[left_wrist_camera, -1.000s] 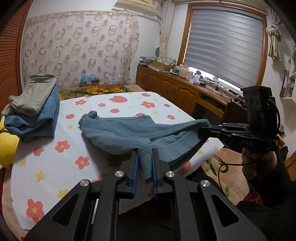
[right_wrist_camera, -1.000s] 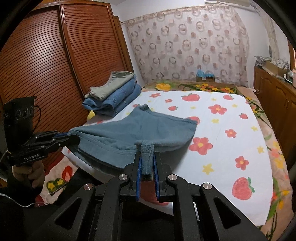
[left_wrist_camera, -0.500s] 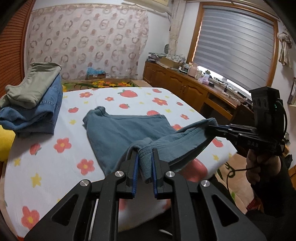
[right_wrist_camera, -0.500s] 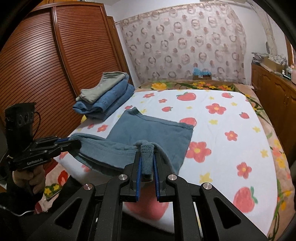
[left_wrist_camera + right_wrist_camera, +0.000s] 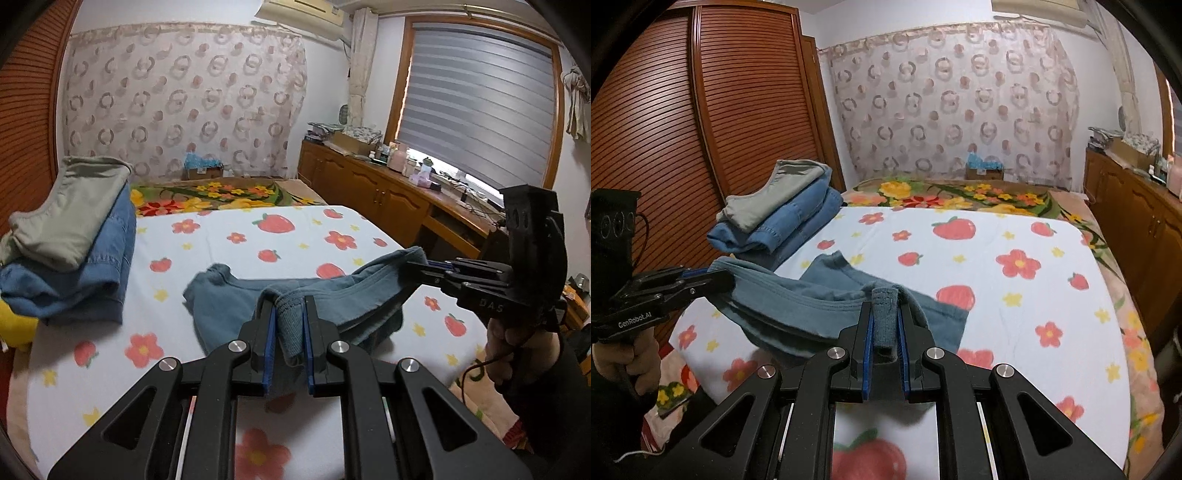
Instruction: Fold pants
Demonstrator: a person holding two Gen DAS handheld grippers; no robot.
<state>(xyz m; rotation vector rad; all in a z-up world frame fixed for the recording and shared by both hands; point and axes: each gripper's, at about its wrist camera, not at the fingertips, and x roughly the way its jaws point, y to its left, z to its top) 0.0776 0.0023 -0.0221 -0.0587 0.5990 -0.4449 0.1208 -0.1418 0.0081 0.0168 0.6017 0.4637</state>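
Observation:
Grey-blue pants (image 5: 229, 314) (image 5: 834, 273) lie partly on the flowered bed sheet (image 5: 229, 236) (image 5: 1034, 295), their near edge lifted and stretched between both grippers. My left gripper (image 5: 288, 314) is shut on one corner of that ribbed edge; it also shows at the left of the right wrist view, left gripper (image 5: 713, 280). My right gripper (image 5: 885, 317) is shut on the other corner, and appears at the right of the left wrist view, right gripper (image 5: 417, 267). The far part of the pants rests flat on the sheet.
A stack of folded clothes (image 5: 74, 251) (image 5: 783, 218), denim under a grey-green piece, sits at the bed's left side by the wooden wardrobe (image 5: 683, 147). A wooden cabinet (image 5: 388, 199) with clutter runs under the window. A hand (image 5: 517, 343) holds the right gripper.
Both grippers have carried the held edge forward over the bed, so the lifted cloth now hangs above the flat part and less of the pants lies spread out.

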